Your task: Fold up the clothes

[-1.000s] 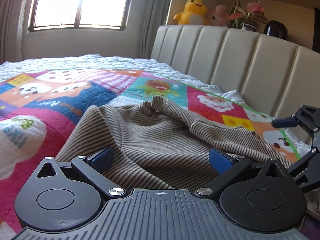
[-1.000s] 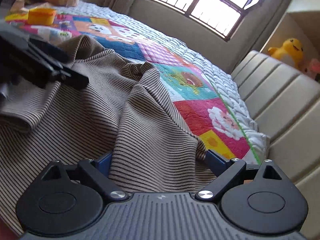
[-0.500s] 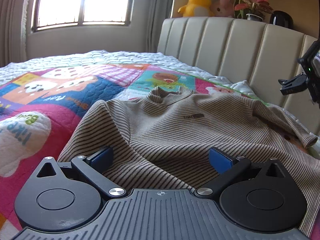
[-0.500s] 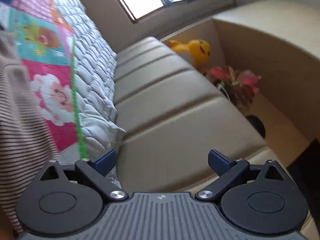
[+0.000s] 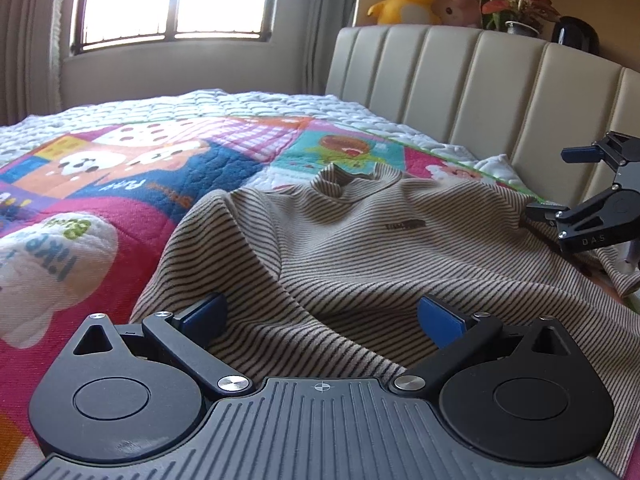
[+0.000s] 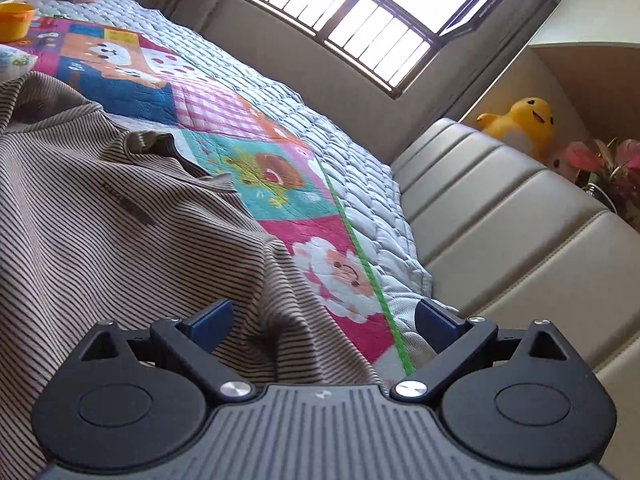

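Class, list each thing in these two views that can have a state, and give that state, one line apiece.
striped sweater: spread front-up on the quilt, unfolded, wrinkled
left gripper: open, holding nothing
right gripper: open, over the sweater's edge
window: one pane swung open
quilt: laid flat over the bed

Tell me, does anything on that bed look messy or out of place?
Only the striped sweater stands out: it lies rumpled on the colourful quilt, bunched into ridges rather than flat, its far edge by the headboard wrinkled. That suits a garment not yet folded. Nothing looks spilled or damaged.
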